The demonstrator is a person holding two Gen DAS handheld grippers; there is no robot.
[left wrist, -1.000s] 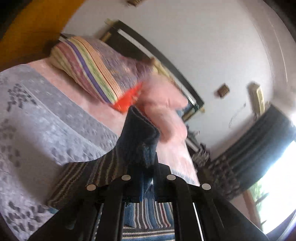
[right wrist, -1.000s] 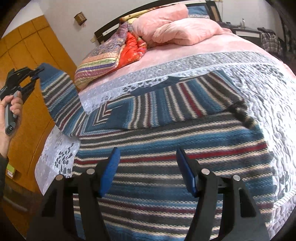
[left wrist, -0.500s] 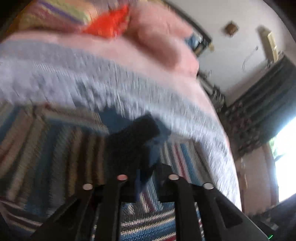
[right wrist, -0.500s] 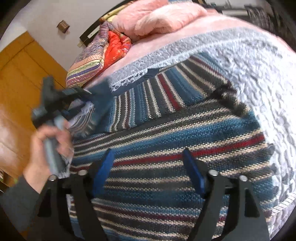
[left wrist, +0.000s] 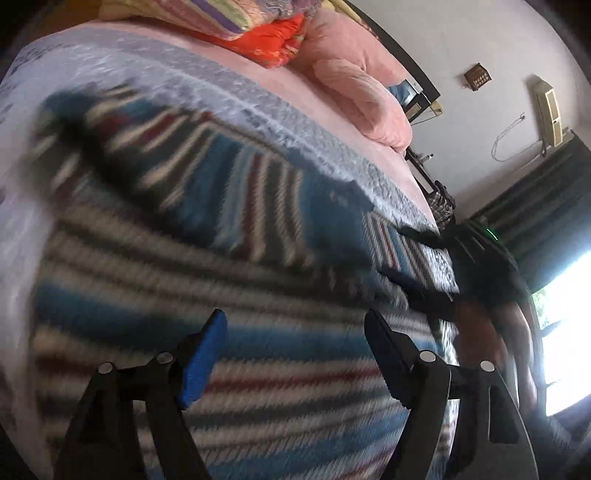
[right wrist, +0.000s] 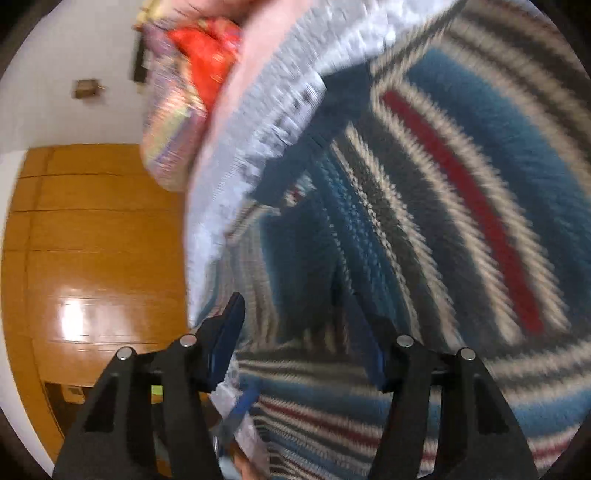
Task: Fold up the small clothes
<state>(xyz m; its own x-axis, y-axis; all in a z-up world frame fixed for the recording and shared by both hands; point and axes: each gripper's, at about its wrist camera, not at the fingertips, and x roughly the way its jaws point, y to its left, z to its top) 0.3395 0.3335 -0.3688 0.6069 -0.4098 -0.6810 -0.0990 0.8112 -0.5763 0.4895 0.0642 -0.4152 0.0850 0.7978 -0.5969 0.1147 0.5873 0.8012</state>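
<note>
Two grippers spread wide over one striped sweater on a bed.

The sweater (left wrist: 229,280) fills the centre and lower half of both views, lying on the grey quilt (left wrist: 192,81). Left gripper (left wrist: 295,354) and right gripper (right wrist: 299,332) each hold nothing, two blue-padded fingers apart. Two pink pillows (left wrist: 362,92) and one striped cushion (left wrist: 221,18) sit top centre; both views blurred.
</note>
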